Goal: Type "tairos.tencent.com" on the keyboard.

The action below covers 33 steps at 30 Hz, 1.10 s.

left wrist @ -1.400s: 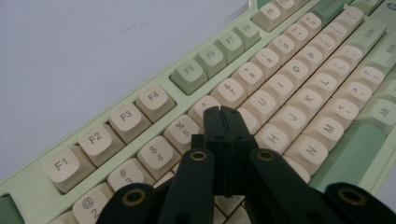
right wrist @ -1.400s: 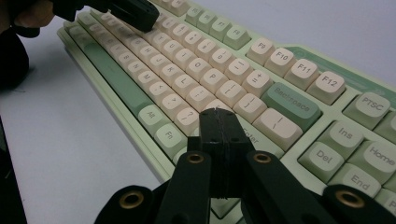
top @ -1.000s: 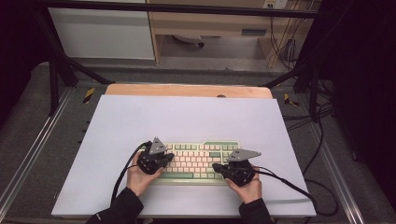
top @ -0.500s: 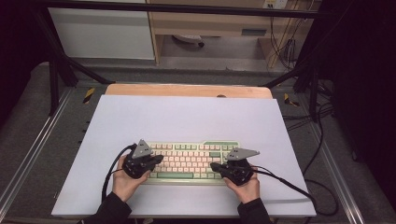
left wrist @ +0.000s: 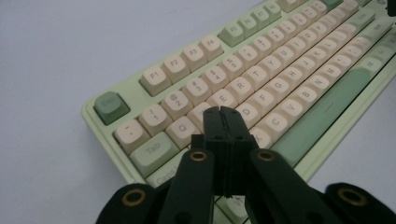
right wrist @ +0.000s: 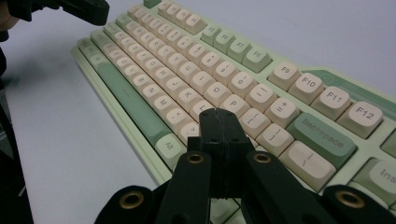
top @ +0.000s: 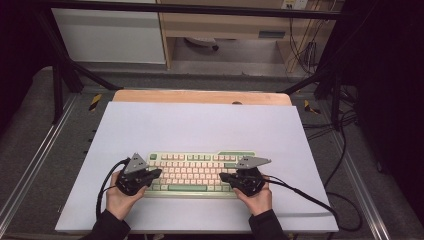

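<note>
A pale green keyboard (top: pixel 200 165) with cream and green keys lies near the front of the white table top (top: pixel 200 125). My left gripper (top: pixel 158 173) hovers at its left end, jaws shut with nothing between them. In the left gripper view the shut tips (left wrist: pixel 227 112) sit just above the letter keys near Q and A of the keyboard (left wrist: pixel 289 60). My right gripper (top: pixel 223 176) is over the right part of the keys, also shut and empty. Its tips (right wrist: pixel 219 114) hang above the keys beside P and L on the keyboard (right wrist: pixel 187 51), with the left gripper (right wrist: pixel 79 9) far off.
A wooden strip (top: pixel 200 96) edges the back of the table top. Black cables (top: pixel 305 192) trail from both grippers across the front and off the right side. Metal frame rails (top: pixel 55 130) run along both sides, with cabinets (top: pixel 110 35) behind.
My left gripper has slid left along the keyboard, from over its left keys to its left end. The right gripper has stayed put. Both remain shut.
</note>
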{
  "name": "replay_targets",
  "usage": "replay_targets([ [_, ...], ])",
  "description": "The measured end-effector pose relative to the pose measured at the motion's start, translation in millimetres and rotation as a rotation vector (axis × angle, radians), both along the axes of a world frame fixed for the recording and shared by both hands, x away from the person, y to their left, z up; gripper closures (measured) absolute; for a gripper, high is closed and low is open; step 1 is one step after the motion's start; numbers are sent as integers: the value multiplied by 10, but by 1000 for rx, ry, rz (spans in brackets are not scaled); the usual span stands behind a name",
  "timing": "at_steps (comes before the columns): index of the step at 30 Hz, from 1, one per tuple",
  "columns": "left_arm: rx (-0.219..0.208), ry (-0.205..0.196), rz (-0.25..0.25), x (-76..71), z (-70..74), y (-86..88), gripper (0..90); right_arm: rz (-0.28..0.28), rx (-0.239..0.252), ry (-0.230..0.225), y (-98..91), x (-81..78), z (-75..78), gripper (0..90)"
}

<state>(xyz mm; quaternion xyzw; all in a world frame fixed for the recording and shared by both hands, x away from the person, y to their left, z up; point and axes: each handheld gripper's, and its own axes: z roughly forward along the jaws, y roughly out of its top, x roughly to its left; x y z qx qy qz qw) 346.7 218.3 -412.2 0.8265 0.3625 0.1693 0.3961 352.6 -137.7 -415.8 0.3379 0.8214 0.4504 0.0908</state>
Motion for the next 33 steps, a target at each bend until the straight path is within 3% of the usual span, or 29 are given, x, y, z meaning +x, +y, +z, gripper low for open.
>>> replay_targets([
  [14, -18, 8, 39, -77, -62, 248, 900, 25, -6, 13, 236, 65, -38, 900],
  [20, -25, 11, 46, -88, -86, 280, 900, 35, -4, 24, 342, 83, -95, 900],
  [33, -27, 13, 49, -84, -94, 297, 900, 36, -38, 27, 353, 77, -152, 900],
])
